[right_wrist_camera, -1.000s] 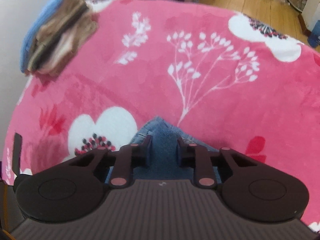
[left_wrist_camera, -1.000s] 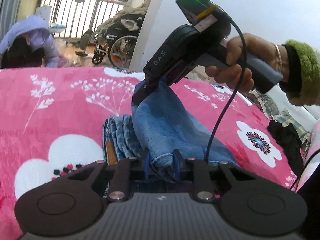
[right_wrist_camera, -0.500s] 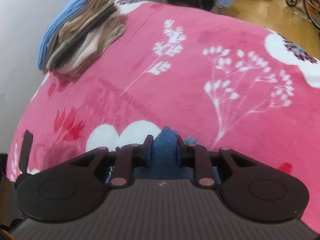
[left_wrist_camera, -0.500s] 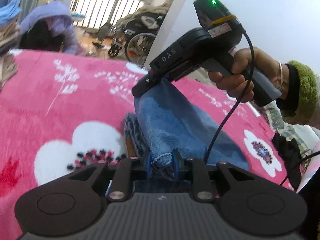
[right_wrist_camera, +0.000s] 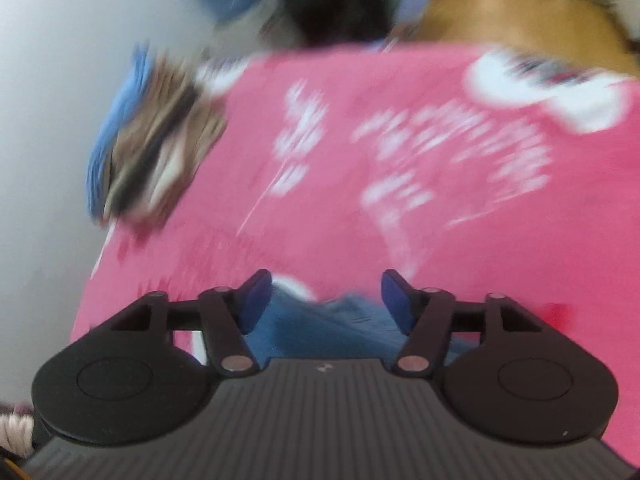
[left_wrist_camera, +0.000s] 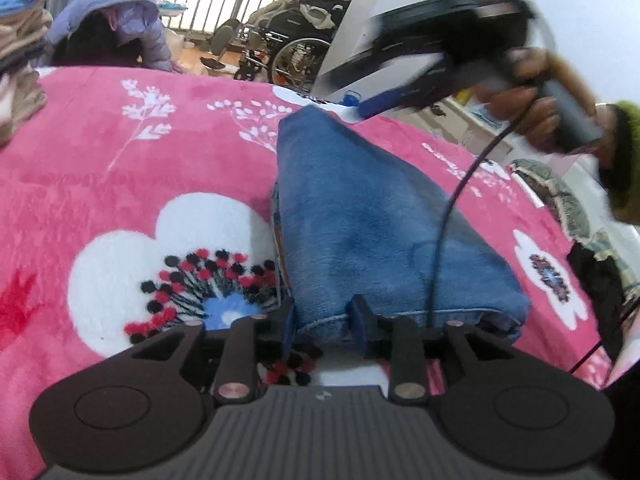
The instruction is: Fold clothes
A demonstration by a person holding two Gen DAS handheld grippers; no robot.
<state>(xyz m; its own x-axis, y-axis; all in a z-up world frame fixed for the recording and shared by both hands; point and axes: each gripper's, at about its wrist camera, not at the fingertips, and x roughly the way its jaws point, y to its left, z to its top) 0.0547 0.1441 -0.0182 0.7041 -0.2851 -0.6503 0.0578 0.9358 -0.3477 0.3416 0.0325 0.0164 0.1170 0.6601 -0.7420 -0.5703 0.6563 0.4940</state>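
Note:
A pair of blue jeans (left_wrist_camera: 372,220) lies folded on the pink flowered blanket (left_wrist_camera: 120,184). My left gripper (left_wrist_camera: 322,318) is shut on the hem at the near edge of the jeans. In the left wrist view my right gripper (left_wrist_camera: 360,110), held by a hand with a green cuff, hovers blurred just past the far corner of the jeans, apart from the cloth. In the blurred right wrist view that gripper (right_wrist_camera: 326,300) stands open, the jeans (right_wrist_camera: 328,324) lying below its fingers.
A stack of folded clothes (right_wrist_camera: 152,140) sits at the blanket's far left by the wall. A person in a purple jacket (left_wrist_camera: 116,20) crouches beyond the bed near a wheelchair (left_wrist_camera: 288,36). Dark and patterned garments (left_wrist_camera: 592,264) lie at the right edge.
My right gripper opened, let go of the jeans' far corner and lifted away; the cloth dropped flat onto the fold. My left gripper kept its hold on the hem.

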